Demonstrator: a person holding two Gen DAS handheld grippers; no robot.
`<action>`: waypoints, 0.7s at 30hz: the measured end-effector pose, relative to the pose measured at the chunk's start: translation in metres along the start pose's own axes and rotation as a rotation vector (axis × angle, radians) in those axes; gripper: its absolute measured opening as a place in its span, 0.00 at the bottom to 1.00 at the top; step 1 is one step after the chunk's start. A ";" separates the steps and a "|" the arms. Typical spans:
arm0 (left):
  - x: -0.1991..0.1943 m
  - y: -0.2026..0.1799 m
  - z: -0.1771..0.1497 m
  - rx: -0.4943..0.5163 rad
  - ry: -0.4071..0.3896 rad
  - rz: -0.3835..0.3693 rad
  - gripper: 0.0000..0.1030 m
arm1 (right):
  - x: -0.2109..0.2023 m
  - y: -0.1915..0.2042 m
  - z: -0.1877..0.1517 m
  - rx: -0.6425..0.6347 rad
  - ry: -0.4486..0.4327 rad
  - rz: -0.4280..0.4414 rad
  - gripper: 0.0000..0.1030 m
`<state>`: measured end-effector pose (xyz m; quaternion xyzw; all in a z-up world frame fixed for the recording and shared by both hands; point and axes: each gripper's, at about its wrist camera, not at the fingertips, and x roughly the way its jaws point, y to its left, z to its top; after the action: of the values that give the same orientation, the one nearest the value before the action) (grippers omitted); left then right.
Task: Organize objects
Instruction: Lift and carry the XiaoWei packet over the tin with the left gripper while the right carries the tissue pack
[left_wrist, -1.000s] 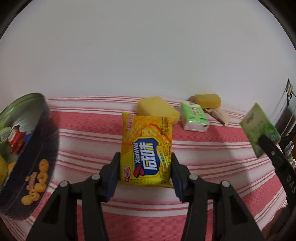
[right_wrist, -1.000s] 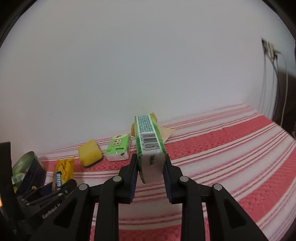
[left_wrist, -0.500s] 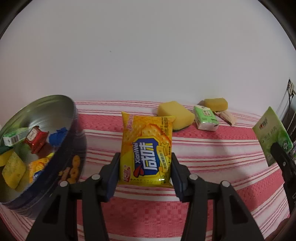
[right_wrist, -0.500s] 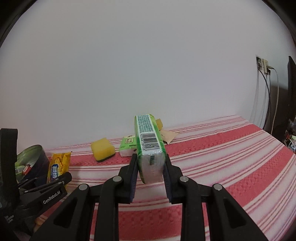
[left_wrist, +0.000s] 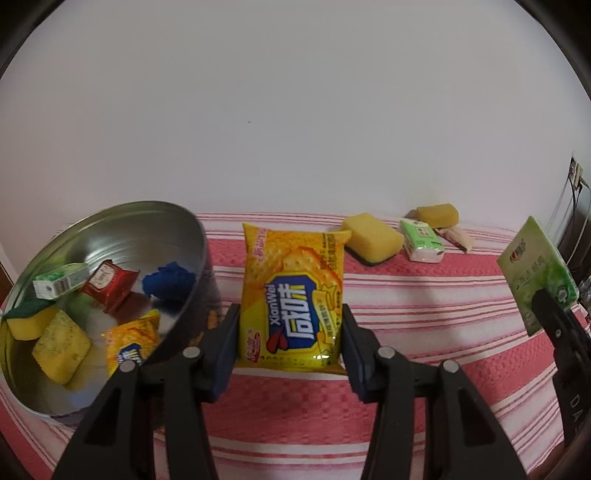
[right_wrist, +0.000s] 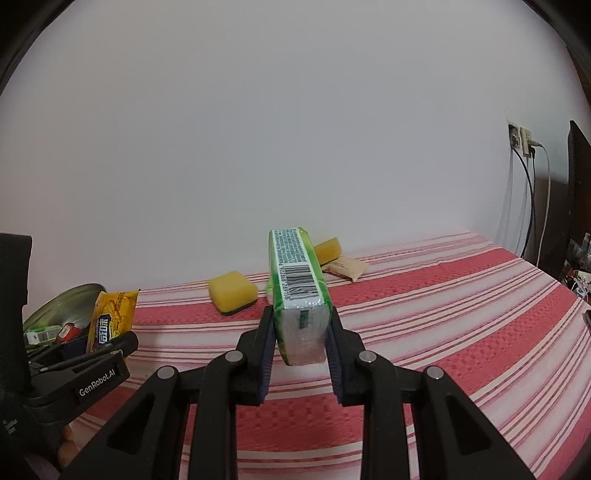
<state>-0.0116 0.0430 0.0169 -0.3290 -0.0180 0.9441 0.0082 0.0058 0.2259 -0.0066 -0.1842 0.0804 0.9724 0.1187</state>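
Note:
My left gripper (left_wrist: 290, 332) is shut on a yellow cracker packet (left_wrist: 291, 295) and holds it above the red striped cloth, just right of a round metal tin (left_wrist: 122, 229). The tin holds several snacks and sponges. My right gripper (right_wrist: 301, 332) is shut on a green tissue pack (right_wrist: 297, 291), held on edge above the cloth. The tissue pack also shows at the right of the left wrist view (left_wrist: 535, 273). The left gripper with the cracker packet (right_wrist: 110, 317) shows at the left of the right wrist view.
On the cloth by the wall lie a yellow sponge (left_wrist: 371, 242), a small green tissue pack (left_wrist: 421, 243), a second sponge (left_wrist: 437, 214) and a beige sachet (left_wrist: 458, 238). A wall socket with cables (right_wrist: 521, 144) is at the right.
My left gripper has swung left and lifted with the cracker packet, so the tin's inside now shows. My right gripper has pulled back a little with the tissue pack.

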 end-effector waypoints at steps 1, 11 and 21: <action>-0.001 0.002 0.000 0.001 0.000 0.000 0.48 | -0.002 0.002 0.000 0.001 -0.002 0.004 0.27; -0.021 0.034 0.010 -0.018 -0.060 0.015 0.48 | -0.010 0.037 0.001 -0.007 -0.034 0.071 0.27; -0.030 0.066 0.018 -0.041 -0.086 0.031 0.48 | -0.018 0.086 0.001 -0.038 -0.057 0.128 0.27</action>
<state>0.0002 -0.0239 0.0471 -0.2884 -0.0327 0.9568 -0.0141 -0.0006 0.1404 0.0104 -0.1531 0.0701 0.9842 0.0549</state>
